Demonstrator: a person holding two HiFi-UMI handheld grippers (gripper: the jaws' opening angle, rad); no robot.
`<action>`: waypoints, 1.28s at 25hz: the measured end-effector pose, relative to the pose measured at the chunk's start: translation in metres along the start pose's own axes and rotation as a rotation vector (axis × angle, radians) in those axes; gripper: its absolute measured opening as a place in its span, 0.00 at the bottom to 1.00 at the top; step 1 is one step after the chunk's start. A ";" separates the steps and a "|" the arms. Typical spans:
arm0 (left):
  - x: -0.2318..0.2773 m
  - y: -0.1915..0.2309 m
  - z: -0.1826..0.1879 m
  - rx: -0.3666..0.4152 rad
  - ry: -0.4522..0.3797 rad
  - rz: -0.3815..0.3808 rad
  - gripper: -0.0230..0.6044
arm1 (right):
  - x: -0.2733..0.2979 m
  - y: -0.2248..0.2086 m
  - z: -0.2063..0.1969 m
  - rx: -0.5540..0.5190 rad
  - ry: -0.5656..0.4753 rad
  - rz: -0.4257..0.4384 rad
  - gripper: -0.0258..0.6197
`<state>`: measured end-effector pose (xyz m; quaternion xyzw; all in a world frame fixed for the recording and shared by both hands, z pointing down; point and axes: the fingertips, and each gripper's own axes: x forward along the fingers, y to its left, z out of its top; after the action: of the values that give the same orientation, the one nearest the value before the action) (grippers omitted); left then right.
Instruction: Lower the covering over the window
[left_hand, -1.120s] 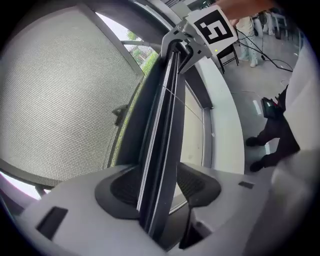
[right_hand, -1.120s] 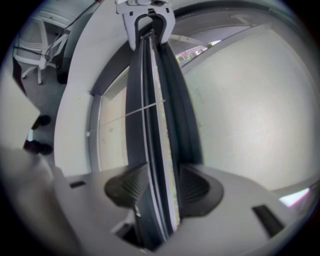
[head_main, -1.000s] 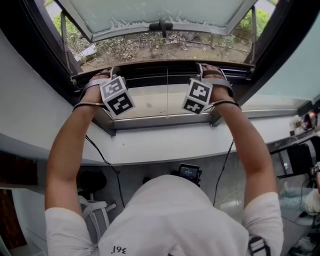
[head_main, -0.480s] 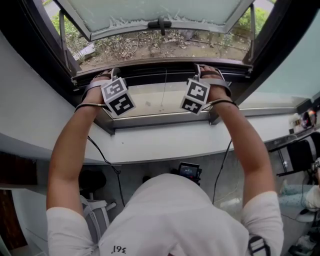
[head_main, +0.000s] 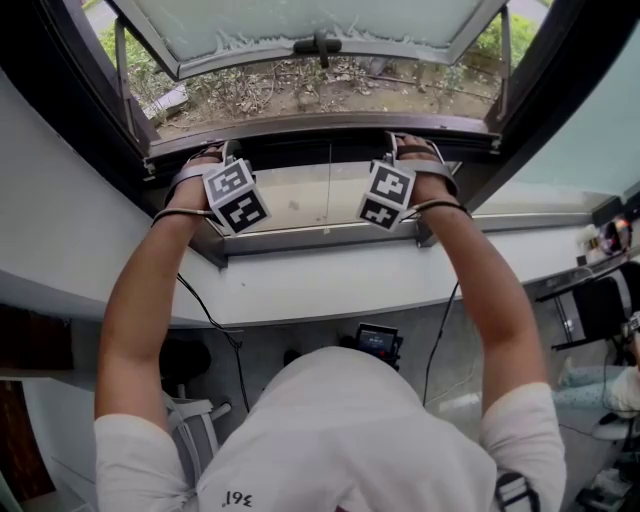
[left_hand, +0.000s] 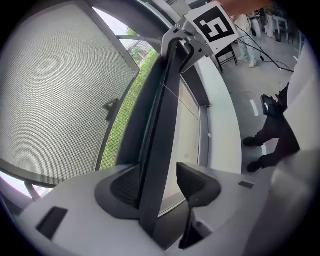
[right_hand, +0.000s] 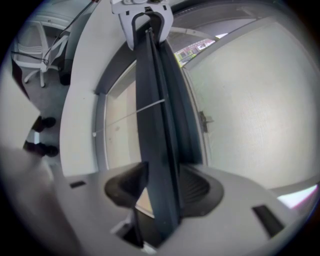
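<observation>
A white shirt fills the foreground, and two bare forearms reach up past a smooth white curved ledge below the window. Each hand carries a tool topped by a cube of black-and-white square markers, one on the left and one on the right.

The left tool pinches the covering's rail. This long, flat, dark bar with a matte finish runs between the ribbed black pads; one pad lies flat on it and the tip of the other meets its edge. The right tool pinches the same rail farther along, with a pad on each side.

The rail lies level across the opening, just above a pale, faintly stained sill panel. A thin cord hangs across that panel.

Beyond, the sash stands swung outward. Its pane is pale and finely grained like mesh, with a small dark handle on its lower edge. Past it lies ground with dry twigs and green growth.
</observation>
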<state>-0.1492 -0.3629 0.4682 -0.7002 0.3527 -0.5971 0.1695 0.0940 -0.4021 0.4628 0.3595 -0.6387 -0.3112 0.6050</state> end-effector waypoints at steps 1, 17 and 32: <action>0.001 0.000 0.000 0.000 0.000 -0.001 0.39 | 0.001 0.000 0.000 -0.001 0.000 0.000 0.33; 0.007 -0.003 -0.001 0.006 -0.002 0.018 0.39 | 0.007 0.007 -0.001 -0.007 0.018 -0.028 0.34; 0.011 0.000 -0.002 0.013 0.004 0.059 0.39 | 0.013 0.008 -0.001 -0.032 0.035 -0.102 0.38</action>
<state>-0.1504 -0.3698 0.4767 -0.6872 0.3697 -0.5955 0.1906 0.0943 -0.4082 0.4767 0.3872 -0.6039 -0.3454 0.6051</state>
